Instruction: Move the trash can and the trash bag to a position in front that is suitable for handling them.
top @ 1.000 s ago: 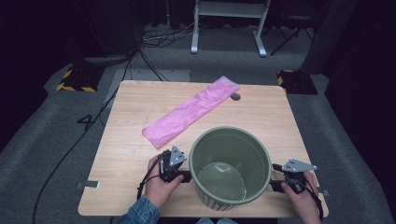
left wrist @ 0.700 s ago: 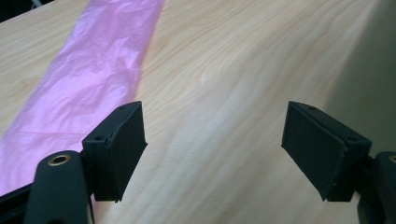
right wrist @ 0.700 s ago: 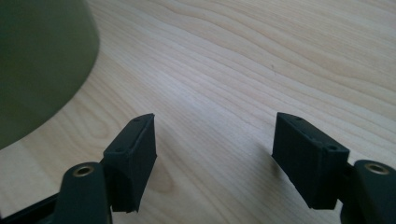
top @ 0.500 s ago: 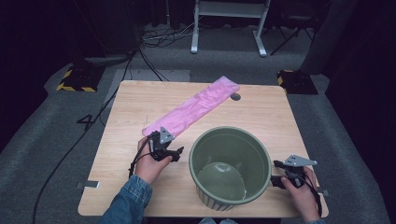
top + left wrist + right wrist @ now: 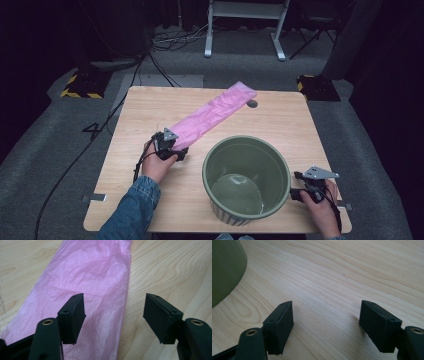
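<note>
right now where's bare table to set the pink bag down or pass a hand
Free: the far right part of the table, between the pink bag, the green bin and the right edge; also the far left corner beyond the bag. Crowded: the near edge, where the left gripper, bin and right gripper sit side by side.

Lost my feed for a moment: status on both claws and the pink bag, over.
Left claw open, just been closing, over the pink bag's near end, nothing gripped. Right claw open over bare table beside green bucket. Nothing in the way.
</note>
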`<state>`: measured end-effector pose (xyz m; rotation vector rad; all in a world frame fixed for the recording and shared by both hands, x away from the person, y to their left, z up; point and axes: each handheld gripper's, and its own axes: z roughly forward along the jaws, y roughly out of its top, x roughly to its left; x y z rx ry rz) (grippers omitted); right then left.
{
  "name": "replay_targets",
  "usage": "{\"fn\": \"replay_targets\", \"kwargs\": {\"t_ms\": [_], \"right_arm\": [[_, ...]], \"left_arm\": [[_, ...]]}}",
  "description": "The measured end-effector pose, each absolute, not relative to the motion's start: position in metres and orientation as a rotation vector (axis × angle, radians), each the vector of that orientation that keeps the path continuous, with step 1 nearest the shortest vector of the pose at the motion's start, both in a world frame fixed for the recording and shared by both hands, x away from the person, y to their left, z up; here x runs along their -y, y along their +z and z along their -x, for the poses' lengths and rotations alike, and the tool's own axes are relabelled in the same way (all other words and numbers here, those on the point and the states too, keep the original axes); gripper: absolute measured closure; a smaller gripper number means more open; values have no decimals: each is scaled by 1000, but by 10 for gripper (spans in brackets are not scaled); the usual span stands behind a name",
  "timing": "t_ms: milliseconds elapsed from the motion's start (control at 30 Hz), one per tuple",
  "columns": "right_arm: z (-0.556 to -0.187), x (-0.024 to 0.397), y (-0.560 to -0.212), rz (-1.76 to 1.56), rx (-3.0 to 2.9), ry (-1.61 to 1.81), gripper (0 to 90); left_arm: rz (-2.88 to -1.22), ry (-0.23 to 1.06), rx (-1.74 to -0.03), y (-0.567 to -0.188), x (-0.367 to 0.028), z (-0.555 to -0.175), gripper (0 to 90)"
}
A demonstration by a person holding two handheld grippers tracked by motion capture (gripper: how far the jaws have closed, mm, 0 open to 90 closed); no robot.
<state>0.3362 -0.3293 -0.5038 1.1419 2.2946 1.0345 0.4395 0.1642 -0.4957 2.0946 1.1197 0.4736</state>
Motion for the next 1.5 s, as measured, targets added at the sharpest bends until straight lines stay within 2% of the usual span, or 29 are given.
{"fn": "replay_targets", "kwargs": {"t_ms": [133, 200, 233, 267, 367, 400, 600, 833, 1033, 1267, 1300, 1333, 1367, 1433, 1467, 1500], "right_arm": [[-336, 329, -504, -1142, -2296, 1035, 275], [-336, 329, -504, -1143, -2296, 1036, 274], [-336, 329, -504, -1143, -2296, 1036, 274], [-336, 329, -504, -1144, -2296, 1036, 275], [-336, 329, -504, -1144, -2296, 1036, 275], [-336, 329, -504, -1144, -2296, 1036, 275], [-336, 329, -504, -1143, -2296, 1036, 274], [-336, 329, -504, -1143, -2295, 1036, 274], [-336, 329, -504, -1142, -2295, 1035, 274], [-336, 329, -504, -1142, -2295, 1035, 274], [-336, 329, -504, -1142, -2295, 1035, 274], [-336, 329, -504, -1142, -2295, 1035, 274], [-336, 329, -504, -1142, -2295, 1035, 274], [-336, 329, -504, -1142, -2295, 1035, 273], [-336, 329, -504, -1143, -2294, 1036, 273], [-336, 329, -504, -1145, -2295, 1035, 272]], "left_arm": [[-2090, 461, -1172, -498, -169, -442, 426], [-2069, 450, -1193, -498, -173, -443, 497], [-2069, 449, -1198, -497, -174, -442, 541], [-2069, 447, -1200, -497, -175, -441, 630], [-2089, 416, -1201, -494, -176, -438, 822], [-2103, 415, -1196, -493, -176, -436, 855], [-2118, 369, -1180, -489, -176, -415, 886], [-2140, 354, -1132, -482, -178, -365, 896], [-2129, 267, -1115, -480, -177, -325, 888], [-2151, 262, -1095, -469, -174, -283, 889], [-2154, 251, -1092, -467, -173, -277, 862], [-2157, 249, -1088, -466, -172, -272, 754], [-2173, 260, -1064, -463, -170, -267, 754], [-2151, 313, -1025, -459, -168, -262, 497], [-2140, 334, -1019, -456, -167, -262, 421], [-2131, 355, -1016, -453, -167, -264, 382]]}}
